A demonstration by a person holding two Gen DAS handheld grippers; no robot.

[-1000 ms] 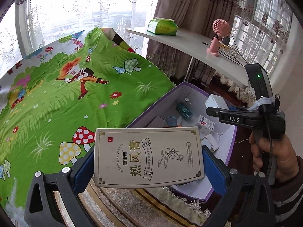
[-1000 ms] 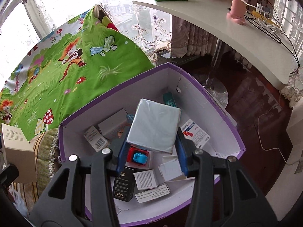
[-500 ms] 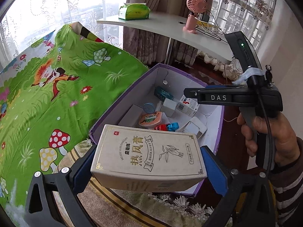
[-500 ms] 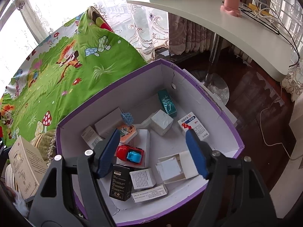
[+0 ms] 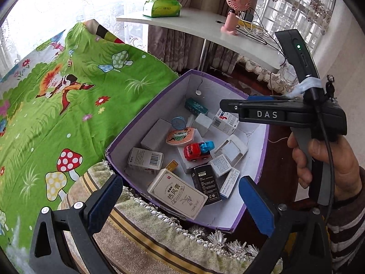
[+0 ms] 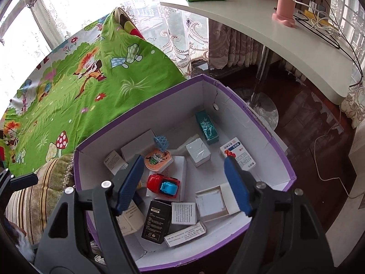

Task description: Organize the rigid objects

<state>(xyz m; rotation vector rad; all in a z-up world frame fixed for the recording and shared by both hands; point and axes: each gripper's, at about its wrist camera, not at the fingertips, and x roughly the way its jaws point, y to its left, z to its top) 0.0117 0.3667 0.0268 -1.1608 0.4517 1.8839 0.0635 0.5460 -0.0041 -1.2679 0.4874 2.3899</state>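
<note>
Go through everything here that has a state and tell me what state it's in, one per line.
left gripper: open, empty
right gripper: open, empty, over the box
purple box: lidless, holding many items
beige carton: lying flat in the box, near corner
toy car: upright on a white carton
small white tray box: open, empty
pink fan: standing on the desk, plugged in
</note>
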